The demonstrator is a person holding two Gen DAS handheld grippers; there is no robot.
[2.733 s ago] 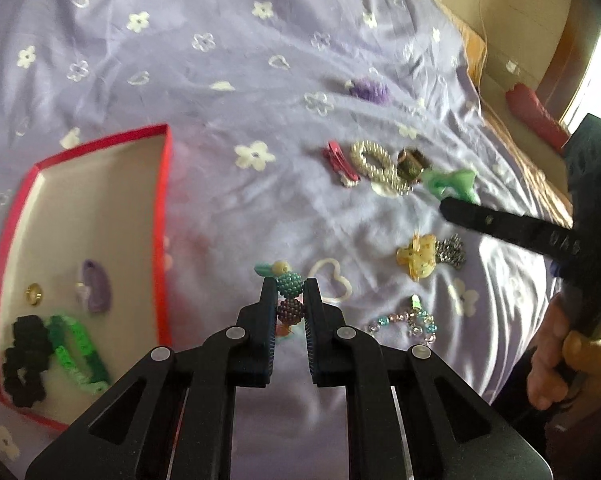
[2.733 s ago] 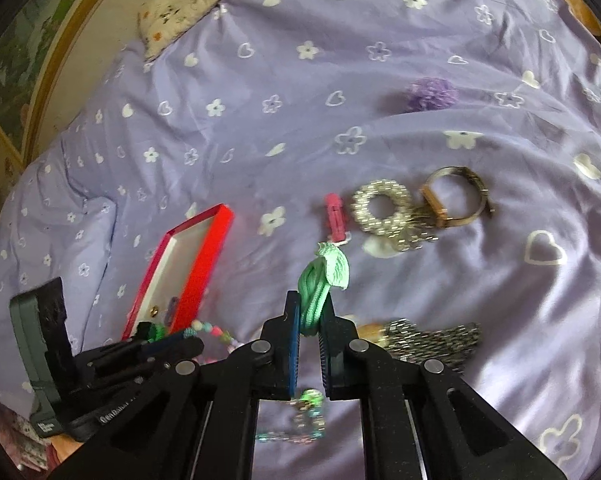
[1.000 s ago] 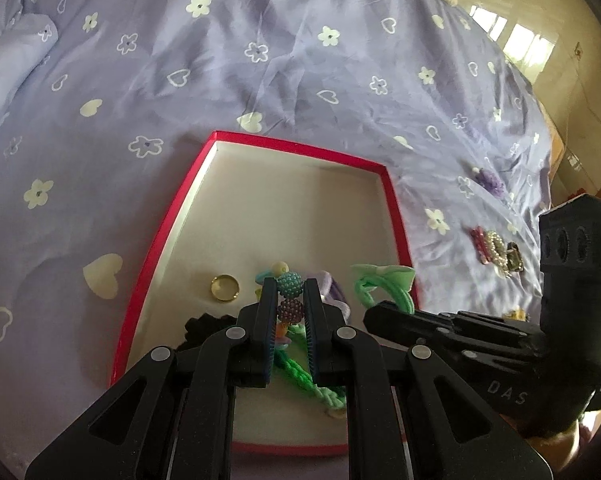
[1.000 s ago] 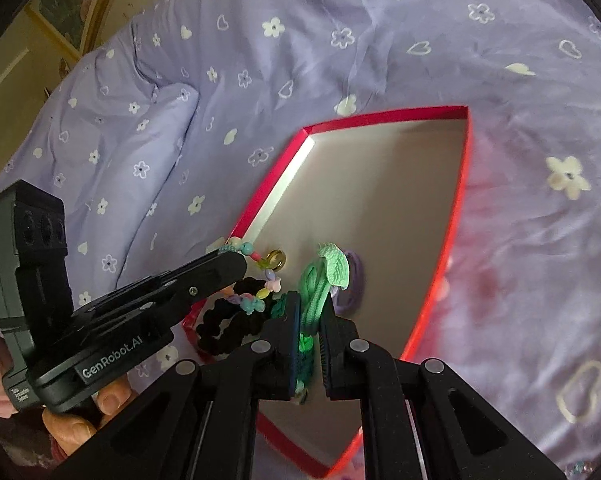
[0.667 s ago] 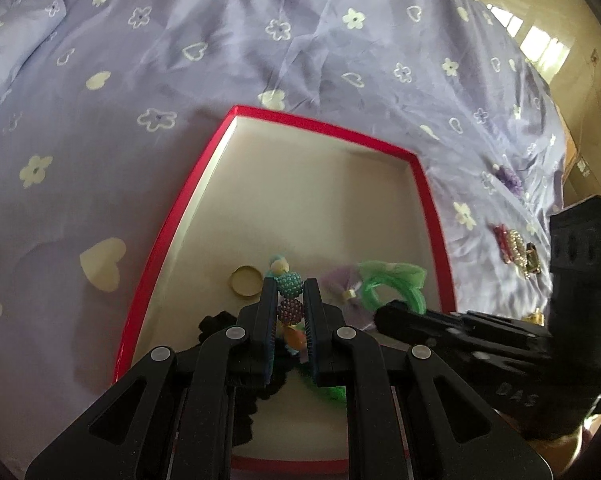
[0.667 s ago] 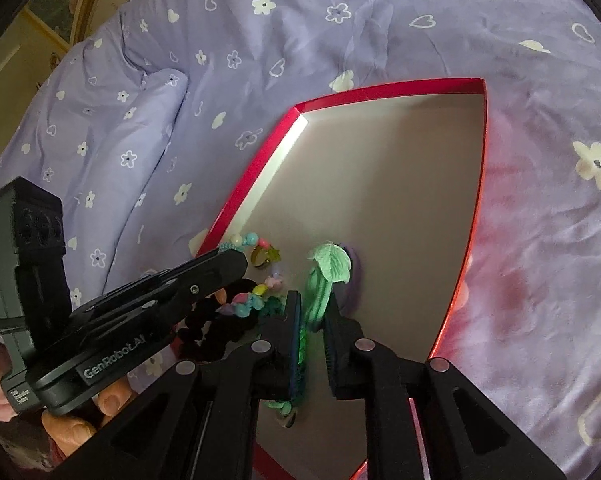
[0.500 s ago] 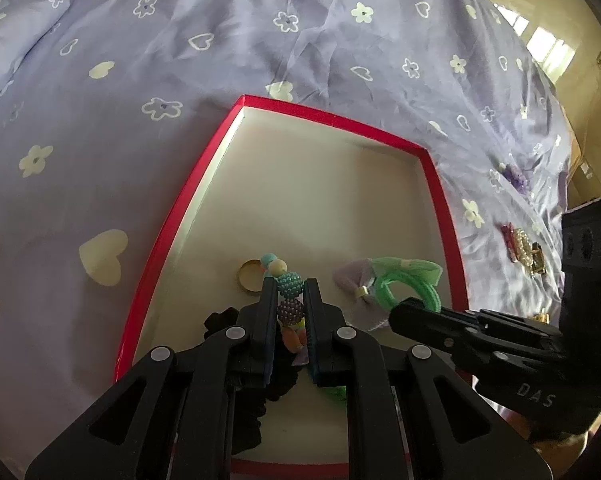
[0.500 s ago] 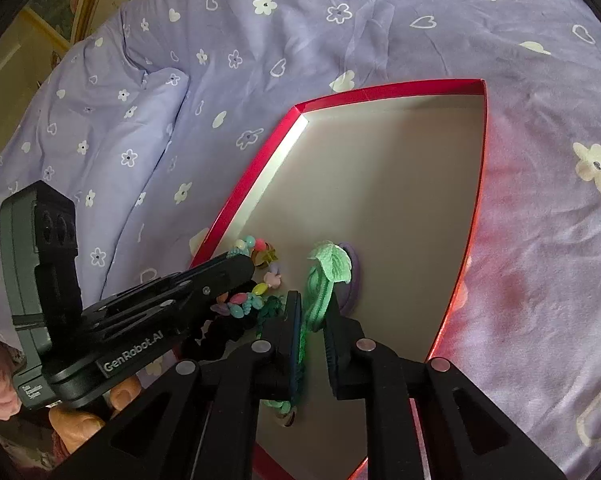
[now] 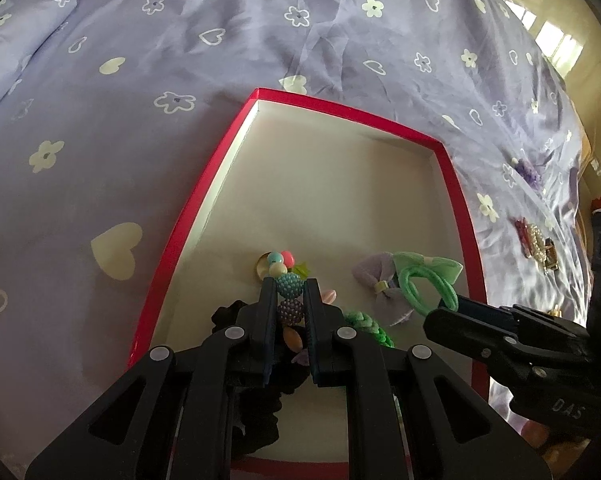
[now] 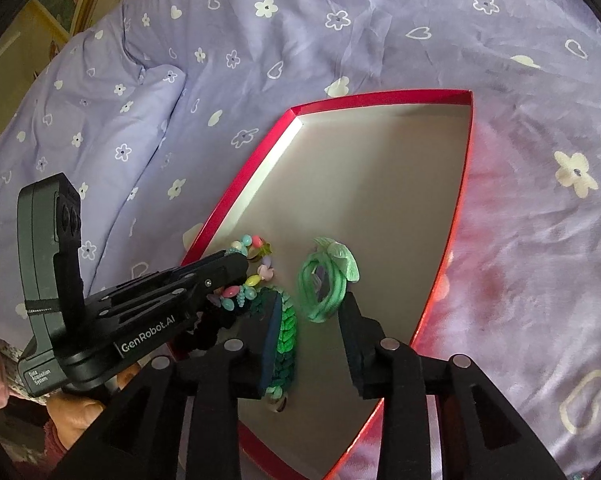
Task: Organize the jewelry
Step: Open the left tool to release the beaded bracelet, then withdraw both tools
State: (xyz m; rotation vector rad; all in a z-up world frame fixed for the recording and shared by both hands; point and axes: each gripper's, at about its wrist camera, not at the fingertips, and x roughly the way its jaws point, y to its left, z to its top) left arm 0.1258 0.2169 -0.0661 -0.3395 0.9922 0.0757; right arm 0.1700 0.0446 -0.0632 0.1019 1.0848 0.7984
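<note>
A red-rimmed box (image 9: 456,196) with a cream floor lies on the purple bedspread; it also shows in the right wrist view (image 10: 462,184). My left gripper (image 9: 288,292) is shut on a colourful beaded bracelet (image 9: 288,285) and holds it low over the box's near part, above a gold ring. My right gripper (image 10: 308,308) is open over the box. The light green hair tie with a bow (image 10: 326,276) lies loose on the box floor between its fingers. The hair tie also shows in the left wrist view (image 9: 424,280), resting on a lilac bow (image 9: 376,280).
A braided green band (image 10: 286,328) and a black scrunchie (image 9: 256,408) lie in the box's near end. On the bedspread to the right are a red clip and pearl ring cluster (image 9: 534,240) and a purple pompom (image 9: 526,168).
My right gripper has opened and let the green hair tie drop onto the box floor. My left gripper has lowered the beaded bracelet further into the box, still shut on it.
</note>
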